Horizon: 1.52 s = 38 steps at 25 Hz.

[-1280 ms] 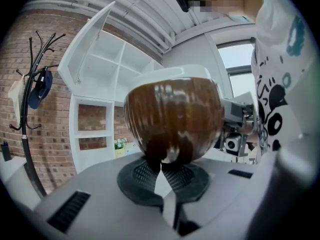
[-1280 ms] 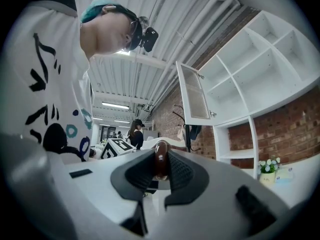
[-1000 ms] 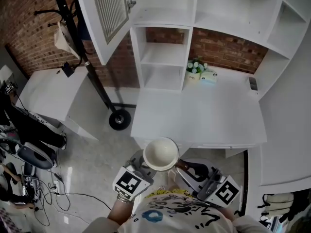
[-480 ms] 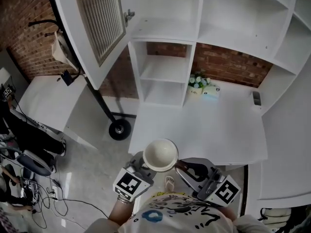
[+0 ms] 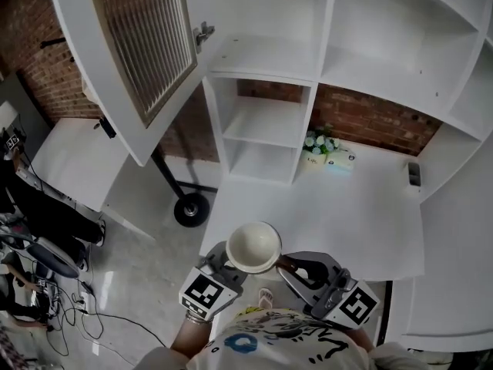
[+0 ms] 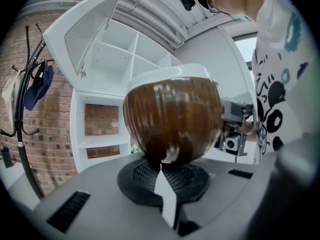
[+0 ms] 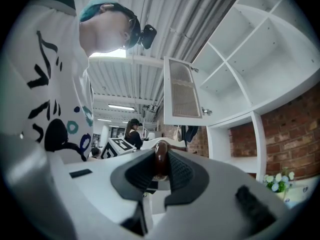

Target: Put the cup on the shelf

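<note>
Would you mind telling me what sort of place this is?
Probably a mock home or office corner inside a lab: a white shelf unit and desk stand against a brick wall, while loose cables trail over the floor nearby.

Cup (image 5: 253,247) over desk (image 5: 331,206) edge

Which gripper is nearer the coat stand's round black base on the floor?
Left. The left gripper, shut on the cup, is just right of the base; the right gripper, on the cup's handle, is farther right.
</note>
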Each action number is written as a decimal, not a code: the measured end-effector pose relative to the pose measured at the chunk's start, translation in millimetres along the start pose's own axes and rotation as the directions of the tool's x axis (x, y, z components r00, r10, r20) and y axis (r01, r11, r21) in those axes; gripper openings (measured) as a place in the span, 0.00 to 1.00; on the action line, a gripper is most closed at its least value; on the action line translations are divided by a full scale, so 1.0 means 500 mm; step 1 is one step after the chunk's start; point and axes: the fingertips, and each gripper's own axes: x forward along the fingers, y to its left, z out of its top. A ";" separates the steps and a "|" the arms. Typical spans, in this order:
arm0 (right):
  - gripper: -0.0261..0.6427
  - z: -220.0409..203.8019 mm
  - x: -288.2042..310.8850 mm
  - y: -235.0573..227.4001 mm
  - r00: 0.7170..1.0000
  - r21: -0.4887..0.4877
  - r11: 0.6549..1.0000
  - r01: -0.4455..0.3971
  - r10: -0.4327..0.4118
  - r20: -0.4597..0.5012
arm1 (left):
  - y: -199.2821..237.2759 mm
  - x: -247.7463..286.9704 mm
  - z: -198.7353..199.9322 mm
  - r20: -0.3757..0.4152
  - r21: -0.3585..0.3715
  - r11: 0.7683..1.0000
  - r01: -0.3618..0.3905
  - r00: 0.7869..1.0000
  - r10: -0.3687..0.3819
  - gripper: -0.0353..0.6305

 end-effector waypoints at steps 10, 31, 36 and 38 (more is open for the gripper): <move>0.13 -0.007 -0.004 -0.081 0.999 0.006 0.999 -0.034 0.034 0.008 | 0.034 0.070 0.006 -0.001 0.000 0.999 -0.037 0.999 0.037 0.08; 0.13 -0.016 0.047 -0.168 1.000 0.019 1.000 -0.010 0.010 -0.006 | 0.113 0.129 0.010 -0.010 -0.013 1.000 -0.017 1.000 0.017 0.08; 0.13 -0.021 0.082 -0.197 1.000 0.016 1.000 0.022 -0.022 -0.013 | 0.156 0.144 0.010 -0.020 -0.005 1.000 0.007 1.000 -0.007 0.08; 0.13 -0.022 0.093 -0.209 0.999 0.015 0.999 0.037 -0.036 -0.013 | 0.171 0.151 0.012 -0.023 -0.003 1.000 0.019 1.000 -0.019 0.08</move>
